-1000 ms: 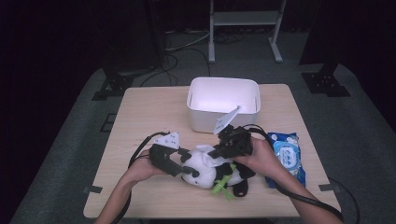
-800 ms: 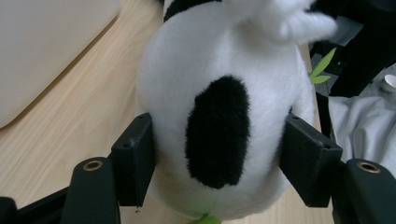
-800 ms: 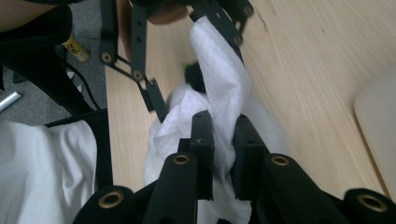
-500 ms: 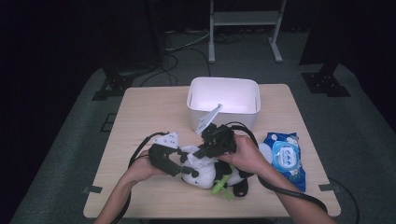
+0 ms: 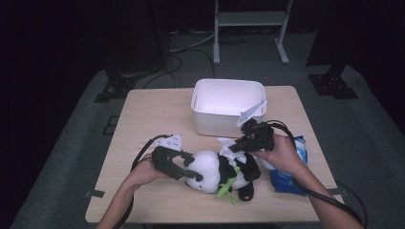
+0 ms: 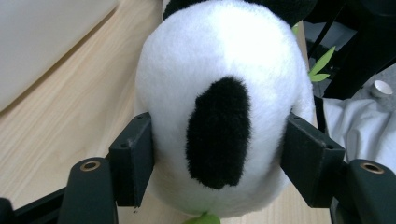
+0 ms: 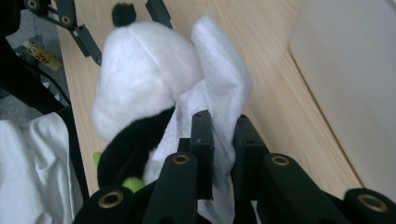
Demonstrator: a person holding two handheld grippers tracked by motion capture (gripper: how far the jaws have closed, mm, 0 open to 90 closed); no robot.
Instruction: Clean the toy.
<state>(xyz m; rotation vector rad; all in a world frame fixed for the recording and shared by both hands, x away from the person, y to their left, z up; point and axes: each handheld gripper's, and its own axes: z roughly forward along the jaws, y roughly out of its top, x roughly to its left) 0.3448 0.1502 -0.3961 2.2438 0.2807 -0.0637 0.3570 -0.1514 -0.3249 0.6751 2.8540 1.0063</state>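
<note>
- Panda plush toy (image 5: pixel 224 171) is seen lying on its side on the wooden table (image 5: pixel 143 119), its white head clamped between the jaws of the left gripper (image 5: pixel 191 172).
- In the left gripper view, the head (image 6: pixel 224 102) is pressed on both sides by the black jaws, a black ear patch facing the camera.
- A white wipe (image 7: pixel 219 93) is pinched between the nearly closed jaws of the right gripper (image 7: pixel 223 140), and is draped against the toy's body just ahead of those jaws.
- In the high view, the right gripper (image 5: pixel 239 145) is held just above the toy's black-and-white midsection, opposite the left gripper.
- A white bin (image 5: pixel 228 106) is seen just beyond the right gripper.
- A blue wipes packet (image 5: pixel 291 169) is partly covered by the right hand (image 5: pixel 277 155).
</note>
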